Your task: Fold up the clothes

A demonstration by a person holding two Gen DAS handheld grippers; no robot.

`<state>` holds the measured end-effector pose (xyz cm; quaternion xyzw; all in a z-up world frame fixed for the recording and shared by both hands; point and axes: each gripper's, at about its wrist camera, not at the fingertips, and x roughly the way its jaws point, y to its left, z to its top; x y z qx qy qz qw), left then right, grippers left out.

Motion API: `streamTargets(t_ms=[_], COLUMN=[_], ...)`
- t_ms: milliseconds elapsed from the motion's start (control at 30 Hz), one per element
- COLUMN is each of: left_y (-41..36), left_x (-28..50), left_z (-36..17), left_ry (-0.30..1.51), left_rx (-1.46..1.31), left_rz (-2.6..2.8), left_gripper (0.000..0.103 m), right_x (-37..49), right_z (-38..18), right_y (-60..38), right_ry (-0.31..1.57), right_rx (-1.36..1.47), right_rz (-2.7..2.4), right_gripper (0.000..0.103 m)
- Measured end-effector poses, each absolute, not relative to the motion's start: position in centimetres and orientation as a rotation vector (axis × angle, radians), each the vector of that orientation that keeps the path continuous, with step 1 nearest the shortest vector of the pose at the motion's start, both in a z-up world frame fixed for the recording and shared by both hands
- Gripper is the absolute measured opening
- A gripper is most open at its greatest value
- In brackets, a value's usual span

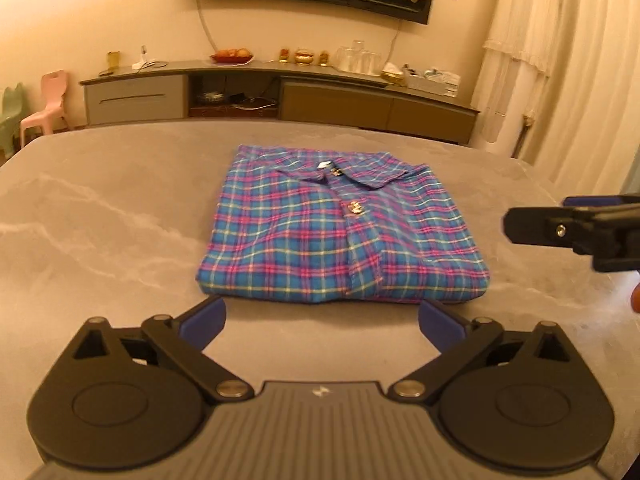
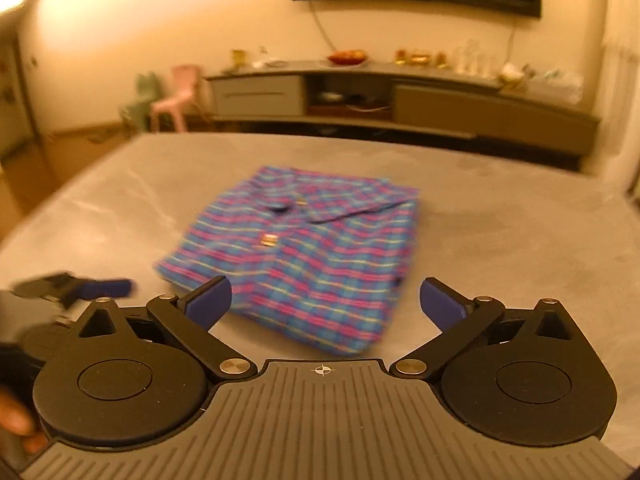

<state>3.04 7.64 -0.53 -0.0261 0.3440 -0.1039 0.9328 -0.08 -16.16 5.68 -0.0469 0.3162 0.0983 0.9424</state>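
Left wrist view shows the shirt (image 1: 344, 236) lying in the middle of the desk (image 1: 100, 220), already folded into a neat square pack, collar up at 12 o'clock and the buttoned front facing me. My left fingers (image 1: 322, 322) stand wide apart and hold nothing; their blue pads (image 1: 204, 322) are just before the near edge of the shirt, not touching it. At 3 o'clock in this view my right fingers (image 1: 532, 222) come in from the side, clear of the cloth and also empty.

In the right wrist view the picture is blurred, but the shirt (image 2: 296, 264) is clearly there, a little toward 11 o'clock from my right fingers (image 2: 324, 302), which are wide and free. The left fingers (image 2: 108, 286) show at 9 o'clock.

I judge the folding is finished or almost finished. The shirt looks light and soft, a thin woven cloth, so it will sag and open if I lift it by one corner only. The layers can slide on each other. If I must move it, I would take the thick near fold at both ends, one side for each hand, and keep it flat. The metal buttons (image 1: 355, 207) are small and hard; better not to pinch on them.
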Motion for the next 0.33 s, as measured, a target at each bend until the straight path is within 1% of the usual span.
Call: streamTargets(t_ms=[133, 267, 333], left_y=[7.9, 6.9, 6.5], left_x=[2.7, 2.3, 2.1], left_z=[-0.2, 0.4, 0.4], left_ry=[0.681, 0.674, 0.671], left_rx=[-0.047, -0.009, 0.015], left_rz=[-0.179, -0.201, -0.216], left_gripper=[0.103, 0.103, 0.103], right_x=[0.0, 0.2, 0.3], right_z=[4.2, 2.9, 3.0], right_y=[-16.0, -16.0, -16.2], right_ry=[0.674, 0.738, 0.738], right_rx=[-0.157, -0.134, -0.105], right_rz=[0.130, 0.167, 0.171], right_gripper=[0.098, 0.098, 0.098])
